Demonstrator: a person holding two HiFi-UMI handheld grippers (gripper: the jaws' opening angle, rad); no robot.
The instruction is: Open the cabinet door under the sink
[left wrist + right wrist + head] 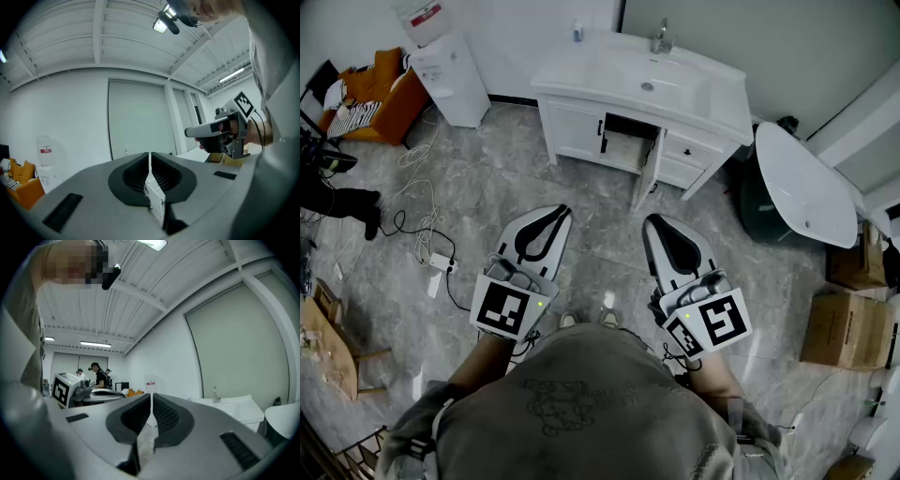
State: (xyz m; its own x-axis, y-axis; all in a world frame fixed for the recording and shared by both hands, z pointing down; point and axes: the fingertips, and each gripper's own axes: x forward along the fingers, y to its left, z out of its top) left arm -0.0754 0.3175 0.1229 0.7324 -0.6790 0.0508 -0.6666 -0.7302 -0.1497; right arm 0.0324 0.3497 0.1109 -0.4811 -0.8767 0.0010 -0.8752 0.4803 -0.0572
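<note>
Tiled floor (487, 178), left tool (562, 212) and right tool (649, 223) pressed together, holding nothing

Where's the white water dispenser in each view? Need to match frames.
Head view: water dispenser at top left, against the wall.
Left gripper view: lower left, near the picture's edge.
Right gripper view: small, at centre, against the far wall.
Shared landmark: the orange item just left of it in every view.

The grey stone-like floor (581, 187) is gleaming glossily; the white cabinet (574, 129) is looking smooth, perhaps lacquered; the faucet (661, 39) is shining metallic.
</note>
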